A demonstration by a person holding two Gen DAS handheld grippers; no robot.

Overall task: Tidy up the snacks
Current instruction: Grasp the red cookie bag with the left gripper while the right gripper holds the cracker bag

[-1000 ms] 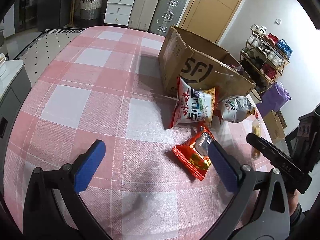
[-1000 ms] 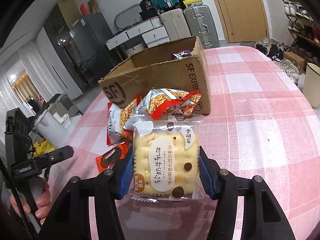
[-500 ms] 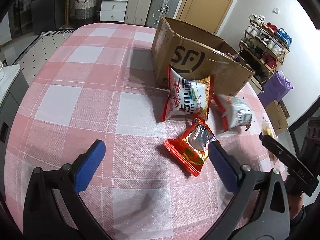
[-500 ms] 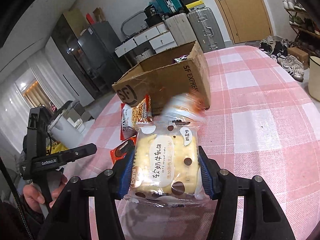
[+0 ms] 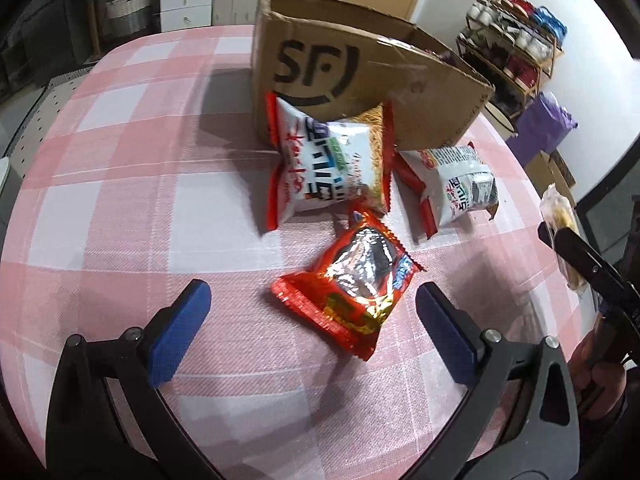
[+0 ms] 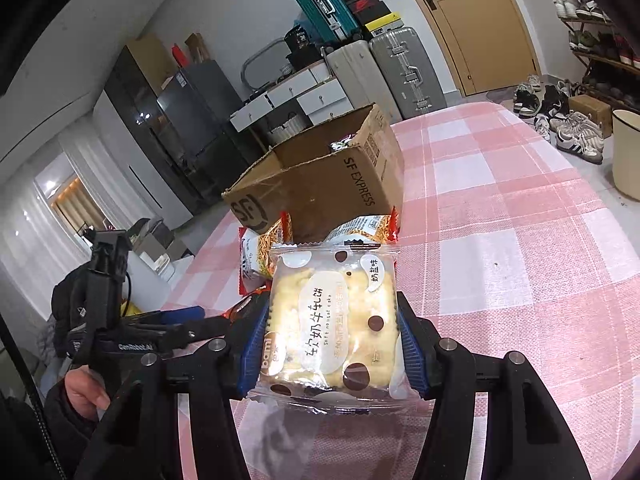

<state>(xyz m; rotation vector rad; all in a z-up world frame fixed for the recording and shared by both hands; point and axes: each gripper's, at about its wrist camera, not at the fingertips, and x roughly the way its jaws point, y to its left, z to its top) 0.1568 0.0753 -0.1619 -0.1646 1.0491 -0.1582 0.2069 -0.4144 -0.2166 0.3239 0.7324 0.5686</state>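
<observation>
Snacks on the table: a red foil packet (image 5: 352,284) lies flat on the pink checked tablecloth (image 5: 132,208), nearer the left gripper than a second ago and now between its blue pads.
Noodle bags: a big white-and-red one (image 5: 328,168) leans against the cardboard box (image 5: 360,80); a smaller one (image 5: 456,188) lies just beside it, to the right.
Cracker pack: the clear-wrapped nougat cracker pack (image 6: 332,328) is off the table, higher than before, with the box straight ahead and well apart.
Right gripper (image 6: 330,344): pressed onto both sides of the cracker pack, same clamp as a second ago.
Left gripper (image 5: 308,328): jaws spread wide, holding nothing, low over the cloth; it has come closer to the snacks and the box.
Box: open-topped, with a wrapper (image 6: 340,145) showing inside.
Room beyond: suitcases (image 6: 384,72), a wooden door (image 6: 476,20) and a shoe rack (image 5: 512,40).
</observation>
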